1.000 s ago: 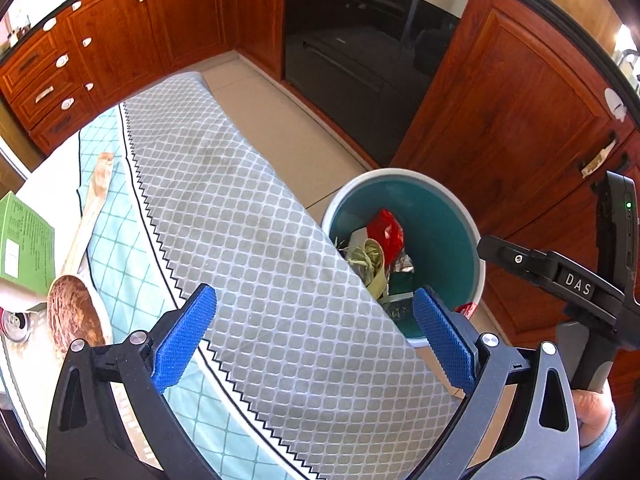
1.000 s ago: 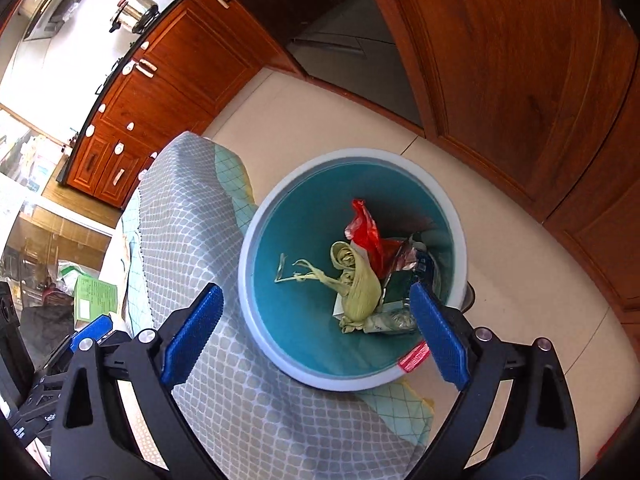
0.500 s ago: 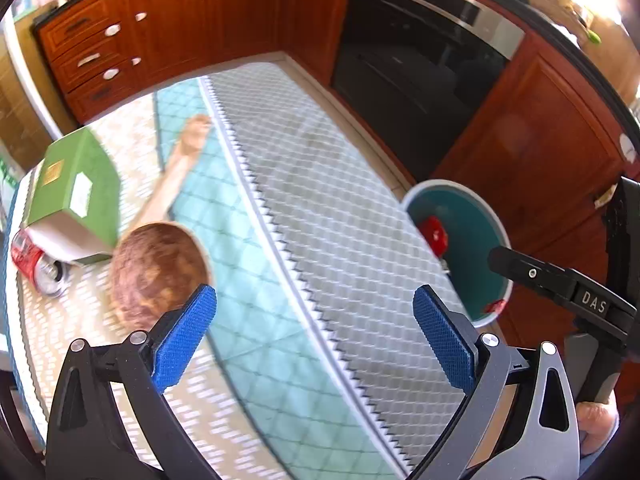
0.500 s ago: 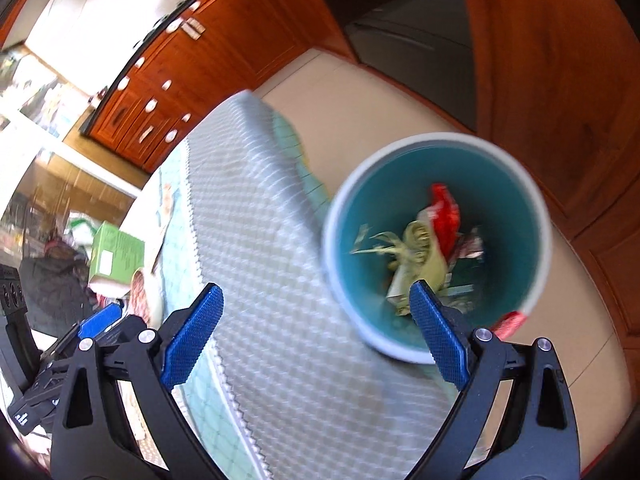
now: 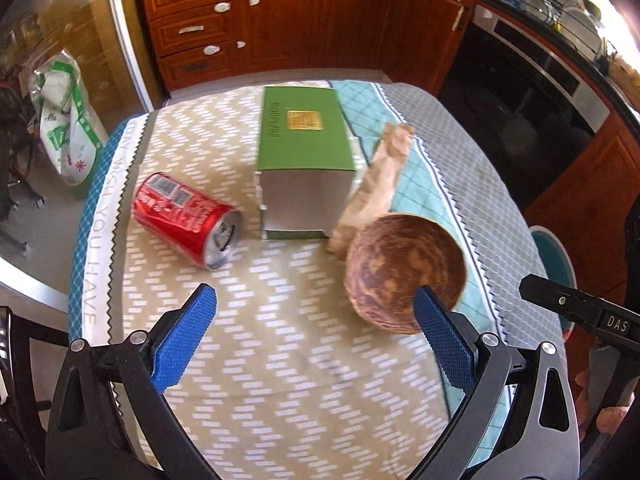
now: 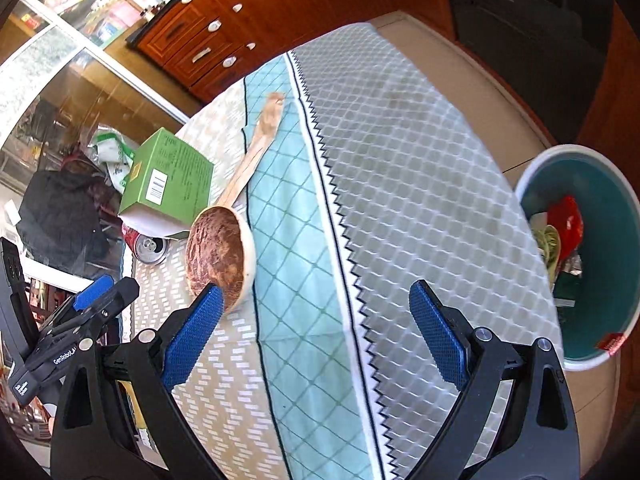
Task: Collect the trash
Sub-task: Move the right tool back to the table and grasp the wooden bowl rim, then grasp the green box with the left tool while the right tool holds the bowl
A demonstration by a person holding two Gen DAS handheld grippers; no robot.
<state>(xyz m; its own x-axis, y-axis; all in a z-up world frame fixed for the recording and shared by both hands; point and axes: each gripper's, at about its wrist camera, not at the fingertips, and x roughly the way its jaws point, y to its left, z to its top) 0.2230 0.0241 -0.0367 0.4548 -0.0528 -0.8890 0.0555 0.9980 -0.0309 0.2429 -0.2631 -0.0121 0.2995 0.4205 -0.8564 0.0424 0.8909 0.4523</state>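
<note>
A red soda can (image 5: pixel 185 219) lies on its side on the table, left of a green box (image 5: pixel 305 155); the can's top shows in the right wrist view (image 6: pixel 150 247) under the box (image 6: pixel 170 178). My left gripper (image 5: pixel 312 334) is open and empty above the table, just short of the can. My right gripper (image 6: pixel 316 334) is open and empty over the grey cloth. The teal trash bin (image 6: pixel 604 280) stands on the floor at the right with several pieces of trash inside; its rim shows in the left wrist view (image 5: pixel 558 256).
A wooden ladle (image 5: pixel 404 272) lies right of the box, its handle pointing away; it also shows in the right wrist view (image 6: pixel 222 252). The round table carries a patterned cloth (image 5: pixel 280 360). Cabinets (image 5: pixel 280 20) and an oven (image 5: pixel 520 76) stand beyond.
Both grippers have swung left, away from the bin and over the table. The can, box and ladle have come into the left view; the bin has slid to the right edge.
</note>
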